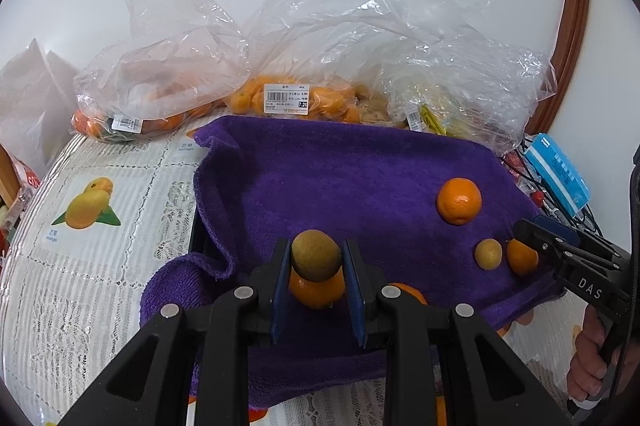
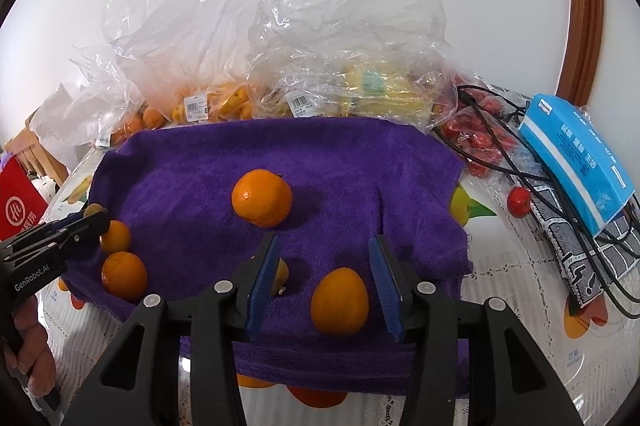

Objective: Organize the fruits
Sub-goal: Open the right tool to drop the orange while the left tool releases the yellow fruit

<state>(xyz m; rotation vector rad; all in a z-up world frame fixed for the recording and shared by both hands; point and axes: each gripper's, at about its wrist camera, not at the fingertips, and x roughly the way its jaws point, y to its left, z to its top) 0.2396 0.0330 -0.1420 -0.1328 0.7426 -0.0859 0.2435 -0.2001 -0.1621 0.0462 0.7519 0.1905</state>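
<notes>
A purple towel [image 1: 340, 177] is spread over the table. My left gripper [image 1: 316, 246] is shut on a round brown-green fruit [image 1: 316, 258], held just above a small orange [image 1: 318, 294]. A larger orange [image 1: 459, 201] lies at the right of the towel, with a small brown fruit [image 1: 488, 254] and another orange [image 1: 522, 260] nearer. In the right wrist view my right gripper [image 2: 325, 240] stands open around a small orange [image 2: 340, 300]; its pads [image 2: 262, 278] do not touch it. The larger orange [image 2: 262, 197] lies beyond it. The left gripper [image 2: 96, 218] shows at the left beside two oranges [image 2: 124, 276].
Clear plastic bags of fruit [image 1: 280, 93] line the back of the table against the wall. A blue box [image 2: 576, 161], black cables [image 2: 500, 145], bagged red fruit [image 2: 476, 133] and one loose red fruit [image 2: 519, 201] lie at the right. A red pack [image 2: 16, 209] stands at the left.
</notes>
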